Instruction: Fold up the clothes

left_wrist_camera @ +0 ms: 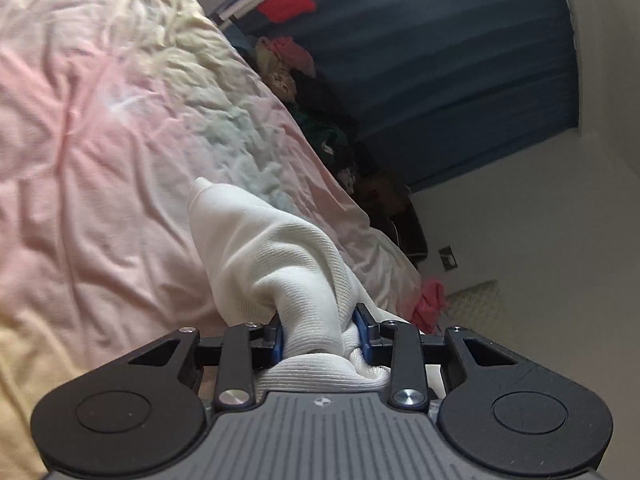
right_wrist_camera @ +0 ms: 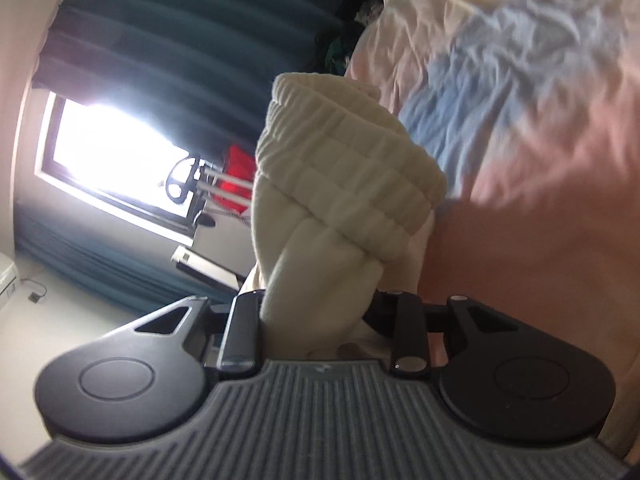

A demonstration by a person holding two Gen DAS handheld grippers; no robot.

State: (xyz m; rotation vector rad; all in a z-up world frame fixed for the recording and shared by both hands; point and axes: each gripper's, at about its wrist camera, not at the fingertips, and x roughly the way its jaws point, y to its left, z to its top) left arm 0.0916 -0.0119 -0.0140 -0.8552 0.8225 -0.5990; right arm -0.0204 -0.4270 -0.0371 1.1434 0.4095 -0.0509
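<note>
Rumpled pastel bedding (left_wrist_camera: 100,160) fills both my views. My left gripper (left_wrist_camera: 320,334) pinches the white garment (left_wrist_camera: 264,264) above the bed; my right gripper (right_wrist_camera: 316,312) clamps its ribbed band (right_wrist_camera: 348,172). It hangs bunched between them, no finished fold showing, so folding remains.

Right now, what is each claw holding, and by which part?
Both grip white knit clothing: the left claw pinches a bunched fold of white ribbed fabric; the right claw holds cream fabric just below its gathered elastic band.
</note>
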